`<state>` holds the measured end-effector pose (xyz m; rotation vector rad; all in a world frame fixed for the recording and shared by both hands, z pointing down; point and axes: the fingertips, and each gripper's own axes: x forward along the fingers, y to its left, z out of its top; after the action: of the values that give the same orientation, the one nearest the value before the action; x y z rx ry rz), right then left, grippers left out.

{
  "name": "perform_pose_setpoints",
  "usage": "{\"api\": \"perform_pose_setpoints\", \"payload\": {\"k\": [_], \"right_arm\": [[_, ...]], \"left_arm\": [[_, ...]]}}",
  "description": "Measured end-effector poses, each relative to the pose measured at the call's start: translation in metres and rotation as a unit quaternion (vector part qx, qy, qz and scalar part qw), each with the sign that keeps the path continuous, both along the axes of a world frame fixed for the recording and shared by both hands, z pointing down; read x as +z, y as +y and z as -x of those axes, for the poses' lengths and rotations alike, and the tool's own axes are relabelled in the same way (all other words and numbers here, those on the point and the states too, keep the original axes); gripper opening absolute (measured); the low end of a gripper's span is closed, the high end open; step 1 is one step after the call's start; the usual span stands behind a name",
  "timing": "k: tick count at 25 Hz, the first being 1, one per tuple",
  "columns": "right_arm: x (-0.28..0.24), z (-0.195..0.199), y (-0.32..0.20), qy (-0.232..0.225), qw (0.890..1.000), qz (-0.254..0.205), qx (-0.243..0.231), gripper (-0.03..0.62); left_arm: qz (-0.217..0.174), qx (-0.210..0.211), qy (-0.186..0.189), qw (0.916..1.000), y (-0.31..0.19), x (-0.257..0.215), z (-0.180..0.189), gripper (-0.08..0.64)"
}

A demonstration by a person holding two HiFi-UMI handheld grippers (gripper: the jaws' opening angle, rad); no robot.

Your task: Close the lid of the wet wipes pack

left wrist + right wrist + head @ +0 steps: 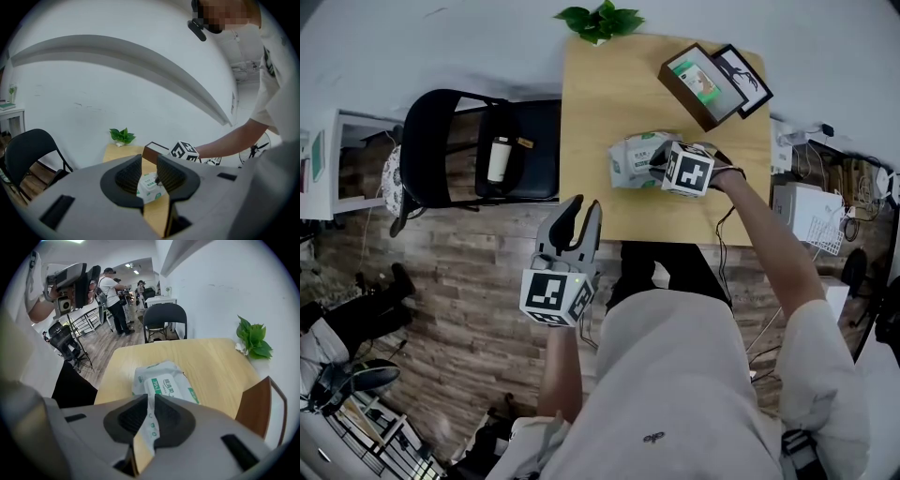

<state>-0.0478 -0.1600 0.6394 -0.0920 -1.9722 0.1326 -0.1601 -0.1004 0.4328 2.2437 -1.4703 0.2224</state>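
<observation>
White plastic flap [151,427] of the wet wipes pack [164,380], the lid I judge, is pinched thin in my right gripper [150,401]. The pack body lies just beyond the fingertips on the wooden table [215,362]. Left gripper [149,161] fingers are spread and empty, well back. I'd lay the flap flat, press along its seal, then let go.

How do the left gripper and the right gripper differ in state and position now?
The left gripper is open and empty; the right gripper is shut on a thin flap of the wet wipes pack. The left gripper hangs over the floor; the right gripper is above the table. Both carry marker cubes.
</observation>
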Motion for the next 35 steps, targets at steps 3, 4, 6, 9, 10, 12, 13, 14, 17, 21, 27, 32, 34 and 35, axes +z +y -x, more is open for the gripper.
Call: {"api": "perform_pose_setpoints", "payload": {"k": [3,4,6,9,10,12,13,14,17,21,27,32,34,35], "right_arm": [[0.003,0.001,0.003,0.002,1.000,0.001,-0.003,0.043],[0.004,0.001,0.004,0.003,1.000,0.001,-0.004,0.043],[0.006,0.002,0.005,0.006,1.000,0.002,-0.005,0.043],[0.010,0.002,0.005,0.009,1.000,0.003,-0.006,0.041],[0.010,0.002,0.005,0.010,1.000,0.002,-0.005,0.040],[0.012,0.002,0.005,0.013,1.000,0.001,-0.004,0.037],[0.013,0.002,0.006,0.015,1.000,0.001,-0.004,0.035],[0.014,0.002,0.006,0.017,1.000,0.000,-0.004,0.037],[0.019,0.002,0.007,0.026,1.000,-0.006,-0.007,0.037],[0.026,0.002,0.008,0.036,0.999,-0.018,-0.006,0.032],[0.028,0.004,0.004,0.039,0.999,-0.024,0.010,0.009],[0.029,0.003,0.002,0.037,0.999,-0.027,0.026,0.003],[0.029,0.004,0.002,0.038,0.998,-0.027,0.031,0.000],[0.030,0.004,0.002,0.040,0.998,-0.028,0.031,0.000]], "left_arm": [[0.003,-0.001,0.000,1.0000,0.001,0.002,0.000,0.091],[0.003,-0.001,0.001,1.0000,0.001,0.003,0.001,0.091],[0.004,-0.002,0.002,1.0000,0.001,0.004,0.001,0.091],[0.007,-0.001,0.003,1.0000,0.000,0.006,0.001,0.091],[0.007,-0.001,0.003,1.0000,0.000,0.006,0.001,0.091],[0.007,-0.001,0.003,1.0000,0.000,0.006,0.001,0.091],[0.008,-0.001,0.003,1.0000,-0.001,0.006,0.002,0.091],[0.008,-0.001,0.003,1.0000,-0.001,0.005,0.002,0.091],[0.008,-0.001,0.005,1.0000,-0.001,0.006,0.003,0.091],[0.010,-0.002,0.006,0.9999,-0.001,0.008,0.006,0.091],[0.011,-0.002,0.008,0.9999,-0.004,0.010,0.010,0.091],[0.010,0.002,0.010,0.9999,-0.007,0.010,0.008,0.091],[0.010,0.003,0.011,0.9999,-0.009,0.009,0.007,0.091],[0.009,0.003,0.011,0.9999,-0.009,0.009,0.007,0.091]]}}
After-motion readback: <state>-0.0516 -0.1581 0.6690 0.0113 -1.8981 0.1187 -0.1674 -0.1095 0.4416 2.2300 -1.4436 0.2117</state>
